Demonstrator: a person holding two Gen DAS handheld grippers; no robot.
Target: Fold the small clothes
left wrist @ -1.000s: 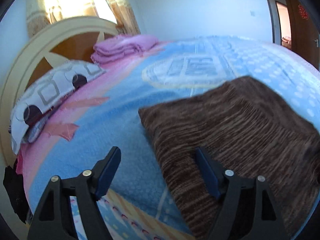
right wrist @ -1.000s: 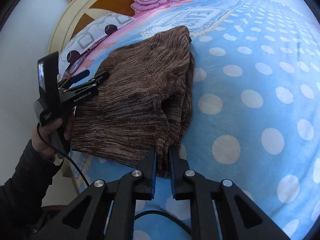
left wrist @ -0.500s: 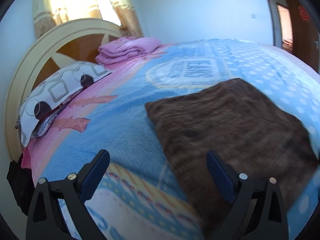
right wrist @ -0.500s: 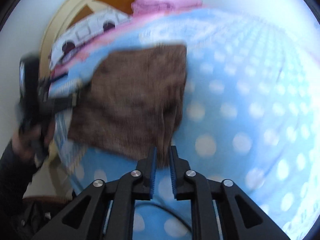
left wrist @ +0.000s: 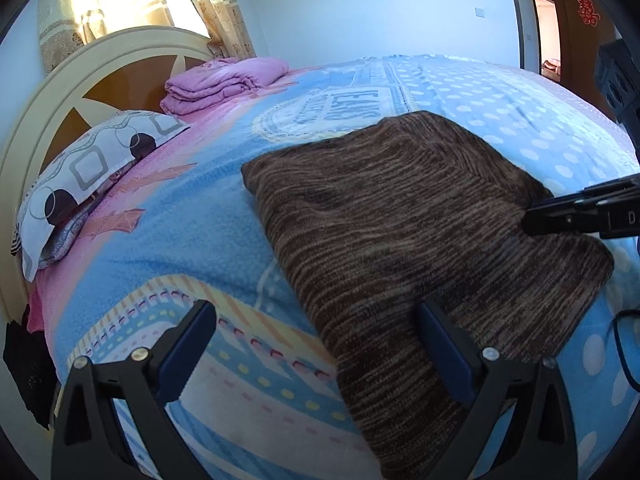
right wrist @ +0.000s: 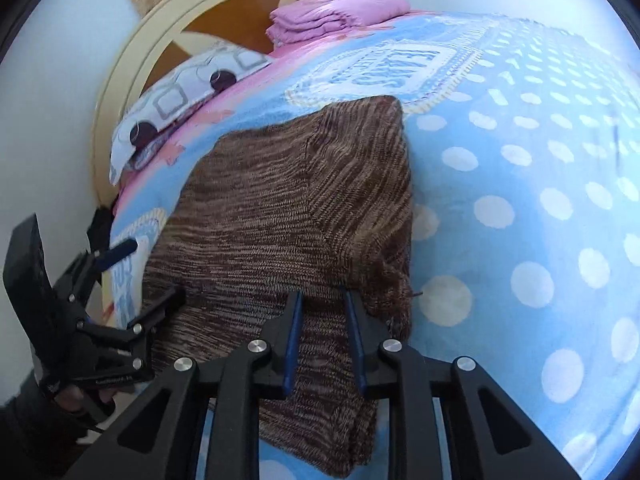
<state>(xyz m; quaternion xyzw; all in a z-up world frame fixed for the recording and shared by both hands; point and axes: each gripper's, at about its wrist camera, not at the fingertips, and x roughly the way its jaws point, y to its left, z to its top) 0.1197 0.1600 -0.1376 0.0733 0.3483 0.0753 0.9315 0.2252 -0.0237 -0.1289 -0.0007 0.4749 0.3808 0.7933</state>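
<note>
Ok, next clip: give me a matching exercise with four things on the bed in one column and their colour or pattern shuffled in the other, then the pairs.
1. folded knit garment
2. folded blanket by the headboard
3. pillow
4. bedspread

A. pink
B. light blue with white dots
C. streaky brown
D. white with grey squares and dark circles

Pairs: 1-C, 2-A, 3-D, 4-B

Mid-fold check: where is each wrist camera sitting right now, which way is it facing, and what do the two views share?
Left wrist: behind the open left gripper, facing the headboard across the brown knit garment; right gripper enters at the right edge.
Right wrist: behind the right gripper, jaws parted over the garment's near edge, just opening; left gripper and gloved hand at left.
Shared: garment, patterned pillow, pink folded bedding.
</note>
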